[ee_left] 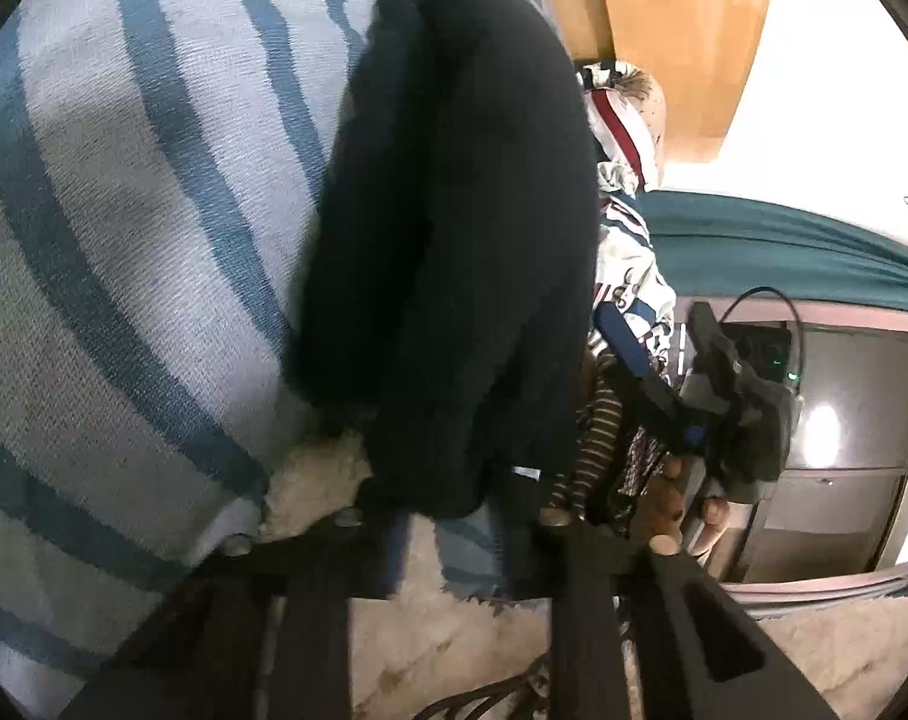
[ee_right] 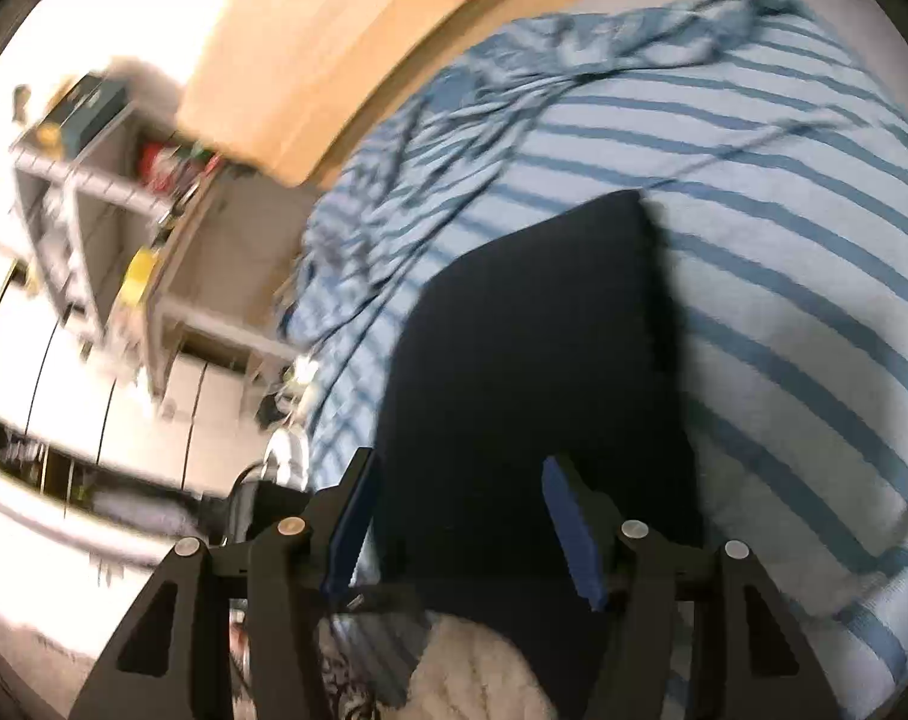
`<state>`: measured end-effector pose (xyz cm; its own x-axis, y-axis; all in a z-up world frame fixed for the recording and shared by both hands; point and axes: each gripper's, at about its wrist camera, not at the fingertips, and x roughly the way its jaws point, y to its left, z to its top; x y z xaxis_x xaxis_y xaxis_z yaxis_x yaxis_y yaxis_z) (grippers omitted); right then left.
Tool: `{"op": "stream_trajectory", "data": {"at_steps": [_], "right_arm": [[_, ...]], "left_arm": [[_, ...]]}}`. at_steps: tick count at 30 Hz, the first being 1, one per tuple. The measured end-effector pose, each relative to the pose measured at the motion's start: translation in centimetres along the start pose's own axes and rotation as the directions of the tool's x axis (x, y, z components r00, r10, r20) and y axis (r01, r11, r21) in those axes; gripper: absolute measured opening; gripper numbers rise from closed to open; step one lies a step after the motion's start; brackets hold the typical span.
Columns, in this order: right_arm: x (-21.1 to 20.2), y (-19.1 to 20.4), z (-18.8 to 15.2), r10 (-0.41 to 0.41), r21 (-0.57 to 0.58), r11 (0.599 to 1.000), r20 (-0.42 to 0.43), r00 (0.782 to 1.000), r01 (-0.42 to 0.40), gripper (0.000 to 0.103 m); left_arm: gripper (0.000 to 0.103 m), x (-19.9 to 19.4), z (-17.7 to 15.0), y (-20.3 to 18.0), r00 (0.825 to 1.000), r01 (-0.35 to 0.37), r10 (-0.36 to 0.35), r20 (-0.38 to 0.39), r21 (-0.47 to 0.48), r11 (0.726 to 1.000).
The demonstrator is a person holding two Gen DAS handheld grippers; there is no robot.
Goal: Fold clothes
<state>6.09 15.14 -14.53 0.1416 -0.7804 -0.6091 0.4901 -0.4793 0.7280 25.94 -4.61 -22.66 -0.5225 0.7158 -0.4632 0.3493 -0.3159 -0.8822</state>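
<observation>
On the striped bedspread (ee_left: 123,240) in the left wrist view, the dark garment (ee_left: 454,240) is draped folded w/ its near end over the left gripper (ee_left: 447,516); grip can't be told. Right wrist view: right gripper (ee_right: 454,516) held open, tilted down, garment between the jaws but not pinched. Prob mid-fold; next move needs a clamp on the near edge.

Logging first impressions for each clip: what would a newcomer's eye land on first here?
The dark navy garment dominates both views, lying on the blue-and-white striped bedspread. In the right wrist view the right tongs stand open, blue pads either side of its near edge. Beyond the garment, in the left wrist view, sits a heap of patterned clothes.
</observation>
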Motion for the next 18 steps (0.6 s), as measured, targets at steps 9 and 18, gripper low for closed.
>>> {"op": "stream_trajectory", "data": {"at_steps": [9,18], "right_arm": [[3.6,1.4,-0.2,-0.091,-0.103,0.991,-0.094,0.991,0.081,0.059],[-0.2,-0.3,-0.3,-0.073,0.026,0.997,0.039,0.997,0.072,0.066]], "left_arm": [[0.012,0.5,-1.4,0.6,0.994,-0.009,0.001,-0.106,-0.076,0.997],[0.016,-1.3,-2.9,0.4,0.998,0.053,-0.056,-0.042,-0.057,0.997]]}}
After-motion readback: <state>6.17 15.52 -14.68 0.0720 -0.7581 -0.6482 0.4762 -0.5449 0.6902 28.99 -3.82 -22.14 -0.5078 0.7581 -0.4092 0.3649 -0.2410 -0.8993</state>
